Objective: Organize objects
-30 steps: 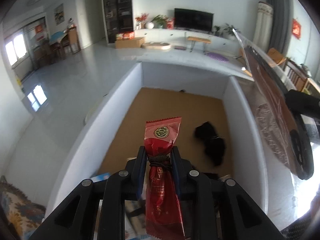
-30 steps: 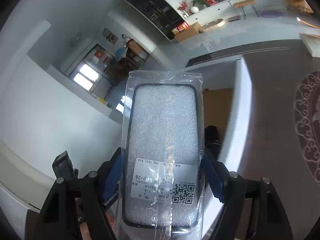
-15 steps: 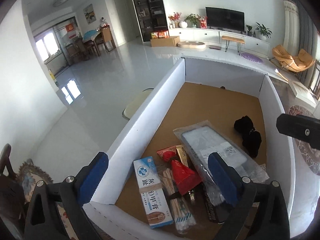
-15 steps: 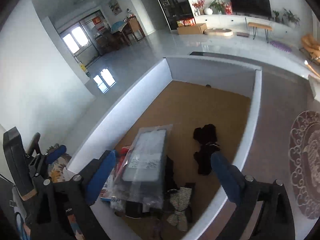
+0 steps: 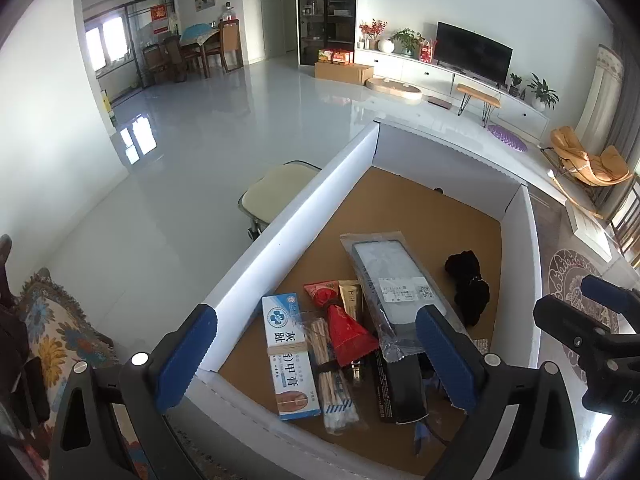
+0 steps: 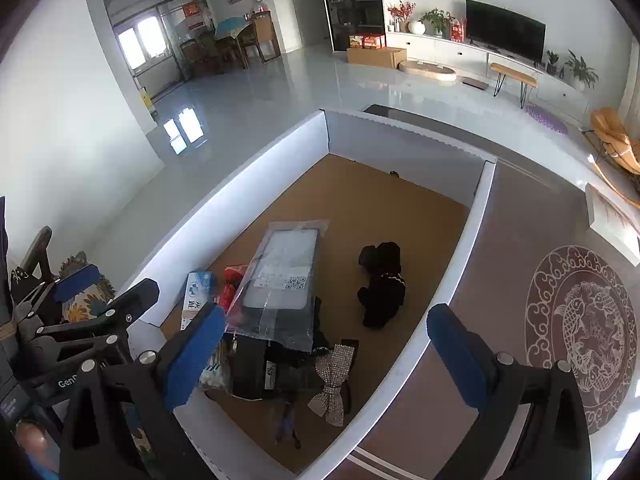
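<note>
A white-walled cardboard box (image 5: 304, 208) with a brown floor lies below both grippers. On its floor rest a red candy packet (image 5: 344, 328), a bagged phone case (image 5: 394, 292), a blue-and-white ointment box (image 5: 290, 354), a swab pack (image 5: 332, 380) and a black cloth (image 5: 468, 288). My left gripper (image 5: 316, 356) hangs open above the near end, holding nothing. My right gripper (image 6: 326, 356) is also open and holds nothing, over the phone case (image 6: 284, 280), the black cloth (image 6: 382, 288) and a sparkly bow (image 6: 334, 380). Each gripper shows at the edge of the other's view.
The box stands on a brown tablecloth with a round fish pattern (image 6: 580, 332) to its right. A cream stool (image 5: 276, 192) stands on the floor beyond the left wall, and a floral cushion (image 5: 52, 320) lies at the near left. A black box (image 5: 400, 388) lies under the phone case.
The left gripper let go of the red packet and the right let go of the bagged phone case; both now lie in the box. Both grippers opened wide and drew back.
</note>
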The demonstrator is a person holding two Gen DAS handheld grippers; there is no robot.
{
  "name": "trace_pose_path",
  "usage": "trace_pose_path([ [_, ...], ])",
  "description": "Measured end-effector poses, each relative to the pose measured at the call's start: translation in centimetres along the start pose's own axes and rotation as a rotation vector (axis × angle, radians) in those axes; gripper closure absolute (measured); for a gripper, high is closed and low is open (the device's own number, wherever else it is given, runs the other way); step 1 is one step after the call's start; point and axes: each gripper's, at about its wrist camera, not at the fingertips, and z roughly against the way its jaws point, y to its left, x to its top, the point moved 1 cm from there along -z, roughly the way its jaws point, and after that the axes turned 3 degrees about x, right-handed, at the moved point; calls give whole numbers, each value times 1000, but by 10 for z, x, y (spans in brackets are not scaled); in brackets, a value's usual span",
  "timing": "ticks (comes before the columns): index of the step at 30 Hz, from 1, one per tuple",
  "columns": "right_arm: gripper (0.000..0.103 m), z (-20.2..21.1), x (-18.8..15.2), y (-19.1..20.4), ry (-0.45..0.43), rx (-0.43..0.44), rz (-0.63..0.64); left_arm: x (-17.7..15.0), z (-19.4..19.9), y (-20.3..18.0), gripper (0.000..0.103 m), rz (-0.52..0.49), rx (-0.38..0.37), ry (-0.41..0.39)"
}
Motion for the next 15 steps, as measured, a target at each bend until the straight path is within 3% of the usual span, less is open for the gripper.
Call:
trace_pose_path([
  [15, 2, 8, -1, 12, -70, -31, 29, -7, 6, -2, 2, -24, 81, -51],
])
